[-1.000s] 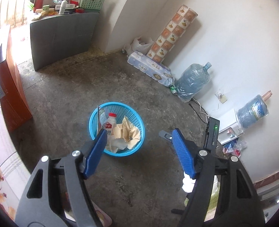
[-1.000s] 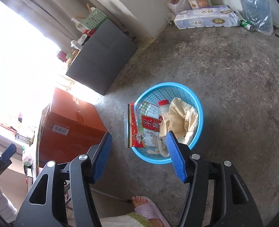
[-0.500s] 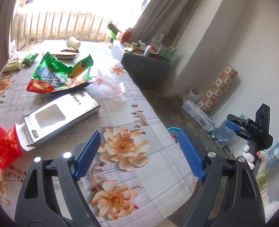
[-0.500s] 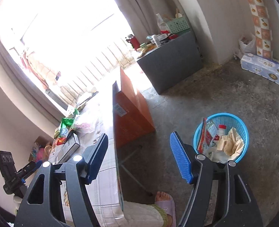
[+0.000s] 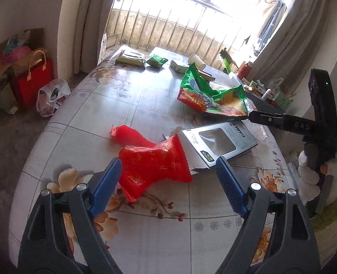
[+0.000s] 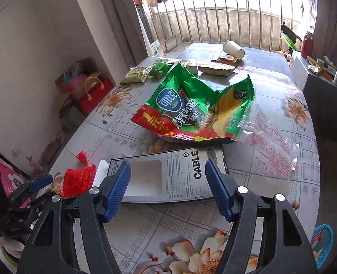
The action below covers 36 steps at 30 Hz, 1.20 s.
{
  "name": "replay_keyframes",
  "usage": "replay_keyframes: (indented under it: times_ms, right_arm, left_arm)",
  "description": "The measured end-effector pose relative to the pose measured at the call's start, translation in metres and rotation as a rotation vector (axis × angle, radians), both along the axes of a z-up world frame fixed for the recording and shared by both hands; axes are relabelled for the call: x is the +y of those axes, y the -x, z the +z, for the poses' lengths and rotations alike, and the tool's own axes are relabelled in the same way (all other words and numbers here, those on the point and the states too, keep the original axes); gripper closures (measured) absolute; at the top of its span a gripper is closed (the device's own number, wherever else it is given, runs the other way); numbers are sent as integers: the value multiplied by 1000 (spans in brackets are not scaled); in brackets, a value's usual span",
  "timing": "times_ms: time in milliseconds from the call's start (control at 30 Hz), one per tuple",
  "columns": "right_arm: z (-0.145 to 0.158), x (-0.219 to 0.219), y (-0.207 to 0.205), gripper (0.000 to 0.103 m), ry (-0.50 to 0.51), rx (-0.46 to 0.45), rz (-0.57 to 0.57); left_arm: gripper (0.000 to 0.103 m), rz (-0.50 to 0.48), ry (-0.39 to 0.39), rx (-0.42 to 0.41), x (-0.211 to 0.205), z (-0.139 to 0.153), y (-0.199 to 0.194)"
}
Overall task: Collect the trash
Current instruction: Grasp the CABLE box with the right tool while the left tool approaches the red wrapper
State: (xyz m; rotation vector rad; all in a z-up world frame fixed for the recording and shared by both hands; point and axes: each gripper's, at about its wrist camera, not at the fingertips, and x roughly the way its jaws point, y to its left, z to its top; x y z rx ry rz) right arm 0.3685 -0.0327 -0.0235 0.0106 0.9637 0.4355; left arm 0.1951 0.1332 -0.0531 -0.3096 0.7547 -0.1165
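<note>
A: Two claws, both wide and empty: left claw (image 5: 167,173) over the red wrapper (image 5: 153,165), right claw (image 6: 167,186) over the cable box (image 6: 168,177).
B: Step: reaching. Chip bag (image 6: 195,111) at twelve o'clock on table (image 6: 282,196). Next, I judge: lower, pinch.

The right gripper (image 6: 167,186), its jaws just closing, hangs apart and empty over the cable box (image 6: 179,175) on the floral table (image 6: 282,189).

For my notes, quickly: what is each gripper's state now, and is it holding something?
Left gripper: open, holding nothing, above the red wrapper.
Right gripper: open, empty, above the cable box.
</note>
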Motion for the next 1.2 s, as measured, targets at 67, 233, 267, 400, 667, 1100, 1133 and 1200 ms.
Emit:
replay_keyframes:
  times_ms: [67,233,267,400,667,1100,1133,1200]
  right_arm:
    - [-14,24,-24,44,46,35,32]
    - [-45,49,-46,47,116,102,58]
    - [-48,49,-46,47,124,108,45]
    - [-49,43,-18,47,125,121,5]
    - [-54,-1,56,47,-20,211,-179]
    - [-29,-12,181,21,6,179,157]
    - [-28,-5,187,20,43,167,197]
    - [-30,7,198,19,131,143,265]
  left_arm:
    - [27,0,-15,4,1,-5,-4]
    - [44,-13,-14,45,3,-21,-16]
    - [47,-12,-14,53,4,-23,-17]
    - [65,-15,10,75,8,-32,-15]
    - [85,-48,22,103,-2,-37,6]
    - [96,-45,-4,122,-4,-39,34]
    - [96,-44,-3,121,-4,-39,35]
    - [96,-42,-2,115,-4,-37,38]
